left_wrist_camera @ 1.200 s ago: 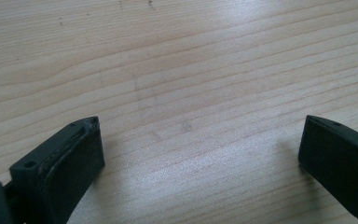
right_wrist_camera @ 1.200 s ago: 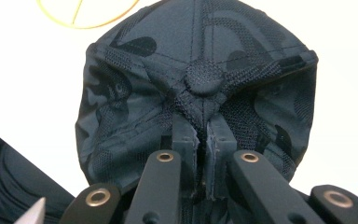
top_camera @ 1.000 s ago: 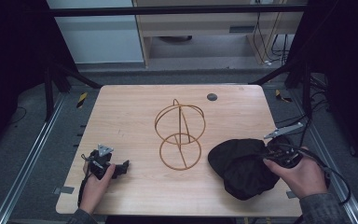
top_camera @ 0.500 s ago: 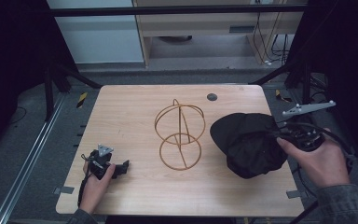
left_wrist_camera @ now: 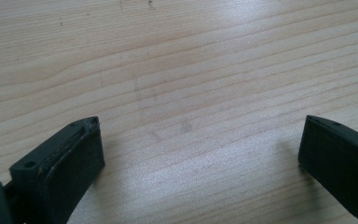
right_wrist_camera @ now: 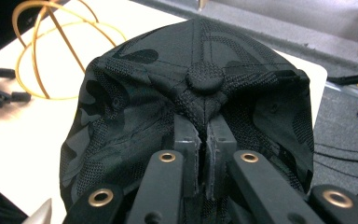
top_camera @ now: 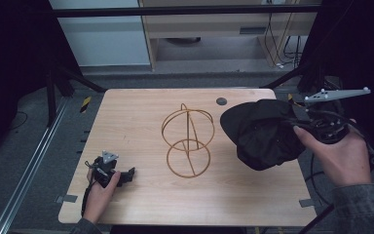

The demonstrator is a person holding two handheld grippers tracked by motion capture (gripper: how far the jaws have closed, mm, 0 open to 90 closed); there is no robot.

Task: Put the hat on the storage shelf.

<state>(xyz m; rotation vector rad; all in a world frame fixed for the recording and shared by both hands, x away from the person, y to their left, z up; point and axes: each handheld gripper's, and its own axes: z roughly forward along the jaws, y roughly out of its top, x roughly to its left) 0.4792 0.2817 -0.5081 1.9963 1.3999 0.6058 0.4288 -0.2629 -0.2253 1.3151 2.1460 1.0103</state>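
Nearest the person, at the front left corner of the pale wooden table (top_camera: 141, 117), the left gripper (top_camera: 126, 174) rests on the boards in the left hand (top_camera: 100, 192). Its own view shows its two black jaws standing wide apart over bare wood grain, with nothing between them.

Over on the right side, the right hand (top_camera: 341, 156) holds the right gripper (right_wrist_camera: 204, 140) above the table's edge. Its jaws are pressed nearly together on a pinch of fabric just below the crown button of a black camouflage-patterned fabric cap (right_wrist_camera: 191, 102). In the high view the cap (top_camera: 260, 134) hangs clear of the table surface, crown toward the gripper.

Beyond and to the left of the cap, at the middle of the table, stands a gold wire hat stand (top_camera: 189, 139), made of a round base ring and crossed hoops forming a ball on top. A small dark round disc (top_camera: 221, 101) lies farther back, near the far edge.

The step in hand looks like carrying the lifted cap toward the stand. The next move probably calls for swinging the cap leftward, opening downward, and lowering it over the hoops before the grip loosens.
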